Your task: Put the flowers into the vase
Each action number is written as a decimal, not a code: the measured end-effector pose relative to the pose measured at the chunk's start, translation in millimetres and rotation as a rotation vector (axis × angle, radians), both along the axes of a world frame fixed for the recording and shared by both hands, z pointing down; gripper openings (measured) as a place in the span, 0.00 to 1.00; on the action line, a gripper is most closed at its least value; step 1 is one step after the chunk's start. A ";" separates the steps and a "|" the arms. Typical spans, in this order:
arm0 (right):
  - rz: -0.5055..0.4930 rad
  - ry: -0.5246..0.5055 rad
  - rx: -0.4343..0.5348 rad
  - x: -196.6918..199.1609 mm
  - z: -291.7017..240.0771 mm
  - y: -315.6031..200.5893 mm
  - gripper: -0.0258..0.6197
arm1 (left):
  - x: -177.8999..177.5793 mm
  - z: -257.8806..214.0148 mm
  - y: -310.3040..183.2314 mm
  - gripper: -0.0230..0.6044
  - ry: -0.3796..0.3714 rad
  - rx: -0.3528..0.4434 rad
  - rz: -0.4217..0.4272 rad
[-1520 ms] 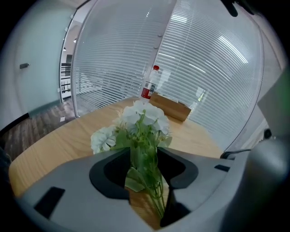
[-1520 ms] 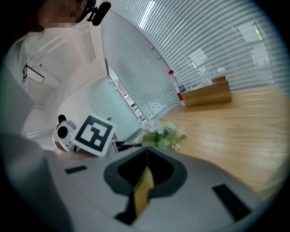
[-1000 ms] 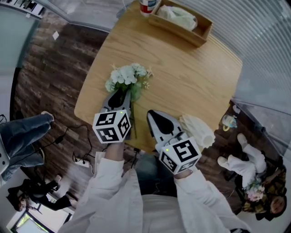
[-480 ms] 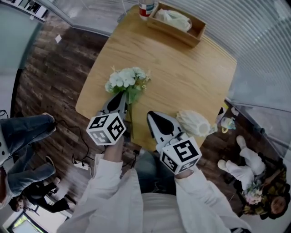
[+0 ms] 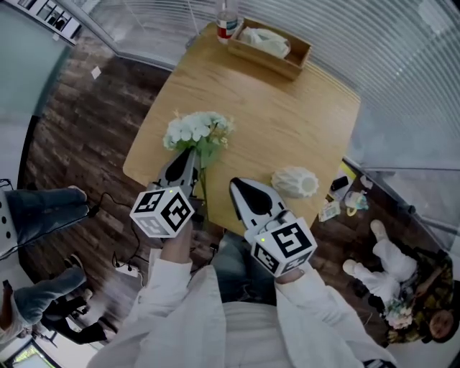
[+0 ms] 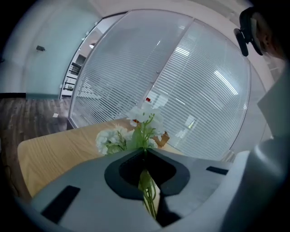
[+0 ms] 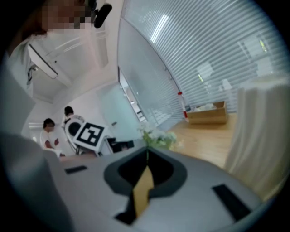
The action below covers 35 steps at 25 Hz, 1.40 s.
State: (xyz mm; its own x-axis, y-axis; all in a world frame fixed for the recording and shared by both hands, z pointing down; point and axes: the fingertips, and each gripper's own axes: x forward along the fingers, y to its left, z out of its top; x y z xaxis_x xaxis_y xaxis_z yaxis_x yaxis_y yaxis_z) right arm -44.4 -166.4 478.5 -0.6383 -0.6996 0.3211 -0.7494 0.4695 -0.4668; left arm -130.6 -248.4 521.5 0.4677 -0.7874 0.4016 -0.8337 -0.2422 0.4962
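A bunch of white flowers [image 5: 195, 129] with green stems hangs over the wooden table [image 5: 287, 122] near its left front edge. My left gripper [image 5: 192, 151] is shut on the stems; its jaws have just been closing with the stems between them. In the left gripper view the stems [image 6: 147, 188] run down between the jaws and the flowers [image 6: 136, 129] rise beyond the left gripper [image 6: 145, 153]. The white ribbed vase [image 5: 295, 182] stands near the table's front edge, upright at the right of the right gripper view [image 7: 263, 131]. My right gripper [image 5: 236, 184] is left of it, shut and empty [image 7: 147, 153].
A wooden box [image 5: 272, 47] with pale stuff in it and a bottle [image 5: 227, 20] sit at the table's far edge. Glass walls with blinds run behind the table. Small items lie on the floor at right [image 5: 341, 198]. People are by the left [image 5: 43, 208].
The left gripper has risen with the bunch of flowers in its jaws, and the flowers have come up off the table. The right gripper has risen a little too.
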 end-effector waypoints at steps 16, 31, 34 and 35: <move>0.054 -0.035 0.203 30.3 -98.0 5.0 0.06 | 42.1 -144.4 19.6 0.07 0.152 0.314 0.107; 0.199 0.037 0.376 96.2 -162.0 1.8 0.06 | 102.3 -238.7 32.5 0.07 0.296 0.535 0.290; 0.218 0.037 0.396 119.3 -173.9 -5.2 0.06 | 131.5 -256.1 30.8 0.07 0.308 0.574 0.340; 0.220 0.040 0.400 121.0 -176.2 -5.5 0.06 | 135.9 -260.5 32.3 0.07 0.313 0.587 0.357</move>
